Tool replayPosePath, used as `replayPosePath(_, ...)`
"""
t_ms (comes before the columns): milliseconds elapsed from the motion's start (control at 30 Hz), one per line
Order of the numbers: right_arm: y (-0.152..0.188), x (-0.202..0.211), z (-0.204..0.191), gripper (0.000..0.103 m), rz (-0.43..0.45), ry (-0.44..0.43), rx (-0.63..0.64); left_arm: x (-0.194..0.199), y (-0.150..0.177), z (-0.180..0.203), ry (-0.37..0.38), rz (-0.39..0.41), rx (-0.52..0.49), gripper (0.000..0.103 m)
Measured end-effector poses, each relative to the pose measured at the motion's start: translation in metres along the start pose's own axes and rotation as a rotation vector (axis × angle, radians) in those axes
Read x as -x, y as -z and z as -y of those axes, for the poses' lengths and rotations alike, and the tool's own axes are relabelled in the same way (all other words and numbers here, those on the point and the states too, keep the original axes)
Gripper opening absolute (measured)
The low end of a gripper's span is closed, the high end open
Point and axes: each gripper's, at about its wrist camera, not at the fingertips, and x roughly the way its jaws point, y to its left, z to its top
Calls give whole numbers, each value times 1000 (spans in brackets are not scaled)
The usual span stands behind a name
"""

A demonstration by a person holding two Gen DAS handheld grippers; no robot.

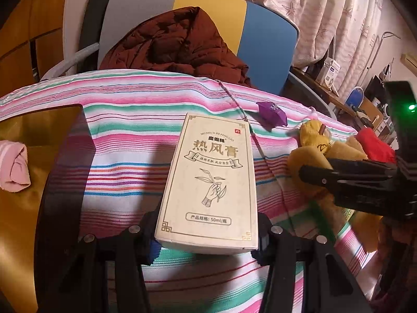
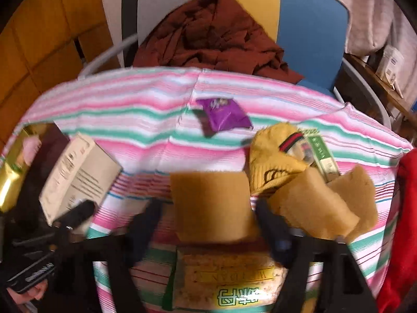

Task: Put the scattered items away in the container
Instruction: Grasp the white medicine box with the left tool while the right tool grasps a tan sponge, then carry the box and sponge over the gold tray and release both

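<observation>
My left gripper [image 1: 207, 237] is shut on the near end of a cream carton [image 1: 208, 177] printed with Chinese text, lying on the striped cloth [image 1: 125, 135]. The gold container [image 1: 28, 198] lies to its left, with a rolled pink sock [image 1: 13, 167] inside. In the right wrist view a tan sponge piece [image 2: 211, 206] sits between the fingers of my right gripper [image 2: 208, 221], which stands open with small gaps on both sides. Two more sponge pieces [image 2: 312, 206], a yellow sock [image 2: 271, 156] and a green packet [image 2: 323, 156] lie to its right. A purple wrapper [image 2: 221, 114] lies farther back.
A snack packet [image 2: 226, 274] lies under the right gripper. Red cloth [image 2: 406, 208] sits at the table's right edge. Behind the table stands a chair [image 1: 265, 39] with a brown jacket [image 1: 177, 44] on it. Shelves and small boxes [image 1: 331, 70] are at the far right.
</observation>
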Motion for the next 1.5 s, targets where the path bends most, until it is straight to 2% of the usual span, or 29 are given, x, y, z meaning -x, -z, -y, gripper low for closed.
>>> replayPosePath(167, 0, 5, 14, 55, 26, -36, -61, 2, 3, -3, 16, 13, 7, 53)
replayPosePath(433, -5, 49, 17, 55, 260, -131, -96, 9, 9, -7, 16, 27, 24, 52)
replayPosePath(667, -9, 64, 15, 55, 350, -197, -120, 28, 13, -13, 23, 49, 80, 52)
replayPosePath(867, -7, 64, 17, 55, 350, -216, -153, 53, 19, 0, 71, 84, 49, 52)
replayPosePath(1167, -1, 56, 1, 55, 299, -201, -85, 102, 21, -1, 150, 143, 57, 52)
replayPosePath(1333, 0, 51, -6, 55, 279, -190, -47, 128, 20, -18, 128, 184, 67, 52)
replayPosePath(1500, 2, 50, -17, 55, 279, -190, 4, 148, 20, -57, 102, 201, 127, 52)
